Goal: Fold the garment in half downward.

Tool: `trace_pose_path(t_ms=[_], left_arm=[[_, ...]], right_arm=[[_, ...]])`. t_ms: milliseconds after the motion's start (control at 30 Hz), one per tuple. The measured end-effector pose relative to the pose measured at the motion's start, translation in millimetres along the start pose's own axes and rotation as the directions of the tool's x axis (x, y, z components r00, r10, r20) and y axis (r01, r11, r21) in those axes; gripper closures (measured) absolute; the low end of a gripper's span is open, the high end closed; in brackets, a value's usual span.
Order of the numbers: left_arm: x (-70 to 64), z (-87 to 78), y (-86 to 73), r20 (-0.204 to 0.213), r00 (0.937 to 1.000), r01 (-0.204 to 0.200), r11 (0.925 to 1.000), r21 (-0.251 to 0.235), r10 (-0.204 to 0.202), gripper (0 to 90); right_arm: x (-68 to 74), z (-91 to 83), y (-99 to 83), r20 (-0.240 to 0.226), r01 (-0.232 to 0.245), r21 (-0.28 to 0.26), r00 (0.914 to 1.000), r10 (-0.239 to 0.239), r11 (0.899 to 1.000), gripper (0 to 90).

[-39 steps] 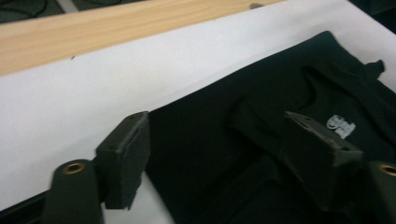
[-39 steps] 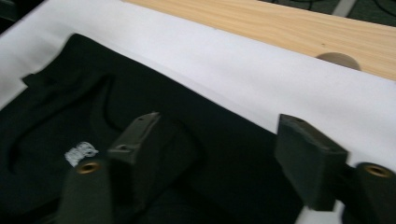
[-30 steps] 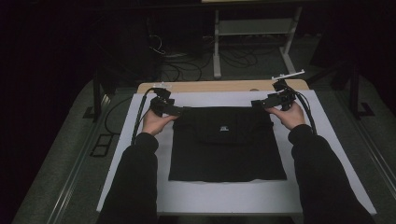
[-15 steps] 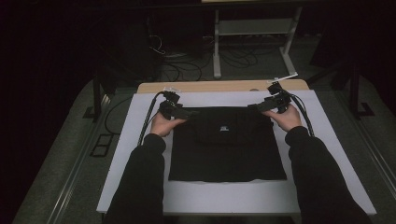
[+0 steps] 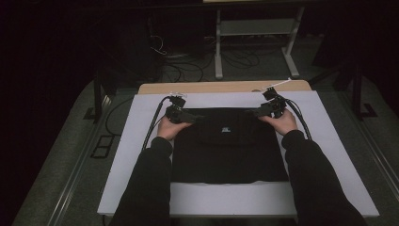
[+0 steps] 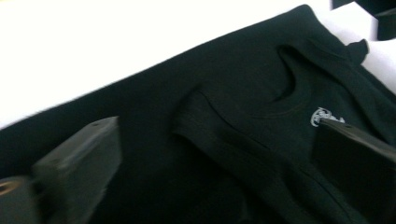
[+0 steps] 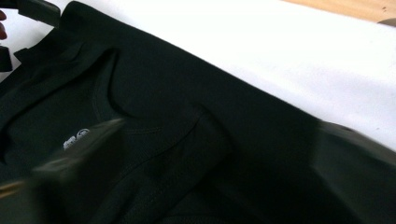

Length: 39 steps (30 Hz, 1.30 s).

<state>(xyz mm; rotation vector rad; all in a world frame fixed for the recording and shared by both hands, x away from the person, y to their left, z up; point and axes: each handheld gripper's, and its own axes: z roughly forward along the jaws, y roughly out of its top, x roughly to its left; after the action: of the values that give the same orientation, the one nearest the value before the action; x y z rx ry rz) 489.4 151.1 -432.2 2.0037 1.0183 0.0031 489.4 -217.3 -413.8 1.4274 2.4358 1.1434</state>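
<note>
A black T-shirt (image 5: 228,146) lies folded flat on the white board (image 5: 141,155), collar at the far end with a small white logo (image 5: 225,129) below it. My left gripper (image 5: 197,116) lies at the shirt's far left corner and points inward. My right gripper (image 5: 251,112) mirrors it at the far right corner. In the left gripper view my left gripper (image 6: 210,154) is open, its jaws wide apart over the shirt (image 6: 224,107) near the neckline and logo (image 6: 322,115). In the right gripper view my right gripper (image 7: 219,163) is open too, low over the shirt (image 7: 187,107).
The white board covers a wooden table whose far edge (image 5: 221,87) shows beyond it. Bare board lies around the shirt on every side. Cables and a metal stand (image 5: 256,28) are on the dark floor behind. The other gripper (image 6: 373,14) shows far off in the left gripper view.
Both hands have slid inward and slightly nearer me along the shirt's far edge, from just outside its corners to over its shoulders. The shirt lies as before.
</note>
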Motion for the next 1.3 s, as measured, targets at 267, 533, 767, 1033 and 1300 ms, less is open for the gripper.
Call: trace_pose_path(t_ms=[267, 533, 767, 1033, 1300], left_arm=[[2.9, 3.7, -1.5, -0.007, 0.9994, 0.035, 0.9993, -0.012, -0.035, 13.6], [-3.7, 14.9, -2.8, -0.069, 0.9976, 0.011, 0.9999, 0.0, -0.011, 26.5], [-6.0, 19.5, -1.8, -0.085, 0.9962, 0.015, 0.9995, -0.03, -0.017, 43.2], [-6.0, 25.3, -1.0, -0.126, 0.992, 0.001, 1.0, 0.001, -0.001, 68.9], [-7.7, 27.4, 0.5, -0.123, 0.992, 0.031, 0.9995, -0.001, -0.031, 84.6]], right_arm=[[0.9, 11.6, -4.2, 0.015, -0.011, 0.027, 0.9998, 0.011, 1.0, 15.0], [5.4, 23.8, -7.2, 0.064, -0.005, 0.028, 0.9979, 0.004, 1.0, 27.2], [9.3, 31.1, -9.8, 0.065, 0.01, 0.039, 0.9978, -0.012, 0.999, 44.3], [10.2, 34.9, -8.1, 0.074, 0.005, 0.044, 0.9972, -0.008, 0.999, 65.5], [10.5, 31.5, -8.0, 0.074, -0.011, 0.041, 0.9972, 0.008, 0.999, 82.8]])
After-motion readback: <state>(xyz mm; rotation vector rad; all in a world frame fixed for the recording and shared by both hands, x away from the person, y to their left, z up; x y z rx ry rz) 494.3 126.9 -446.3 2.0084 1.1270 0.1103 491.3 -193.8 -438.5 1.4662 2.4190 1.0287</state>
